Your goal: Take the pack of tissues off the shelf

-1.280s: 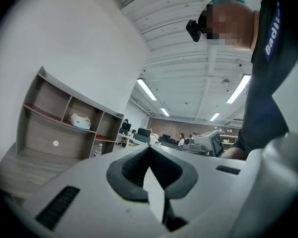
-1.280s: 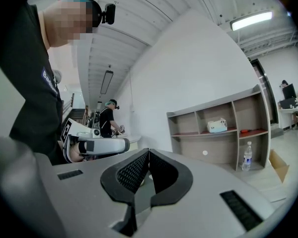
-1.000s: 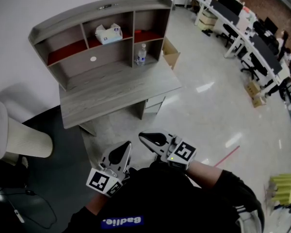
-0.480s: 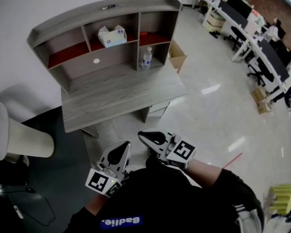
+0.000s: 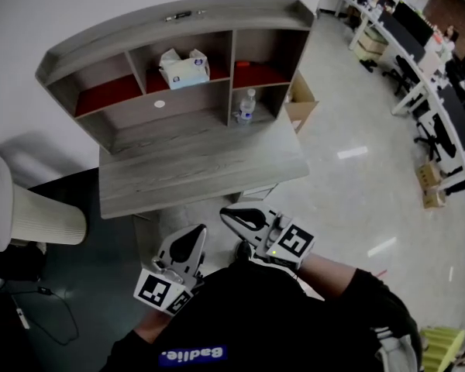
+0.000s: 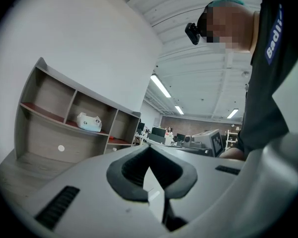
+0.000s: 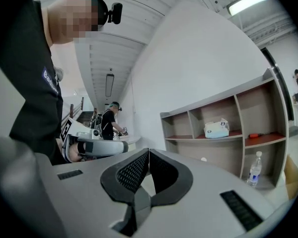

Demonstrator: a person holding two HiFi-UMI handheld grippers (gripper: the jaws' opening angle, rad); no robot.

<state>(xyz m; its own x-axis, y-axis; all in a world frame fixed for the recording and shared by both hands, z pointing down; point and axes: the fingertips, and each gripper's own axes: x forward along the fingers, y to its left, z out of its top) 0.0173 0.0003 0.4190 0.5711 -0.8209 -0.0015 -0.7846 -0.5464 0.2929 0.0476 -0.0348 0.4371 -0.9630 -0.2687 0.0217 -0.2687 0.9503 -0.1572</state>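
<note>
Shelf sits nearer than before. Left claw and right claw are pressed together, empty. I'd spread one before reaching the shelf's tissues.

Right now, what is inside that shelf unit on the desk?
The shelf holds the pack of tissues upper middle, a water bottle lower right and a small red thing upper right. Whatever lies behind the tissues is covered by the pack.

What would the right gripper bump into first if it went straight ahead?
Probably the grey desk: the shut right gripper points toward its front edge, nothing between. It might instead reach the shelf unit; height is hard to judge.
</note>
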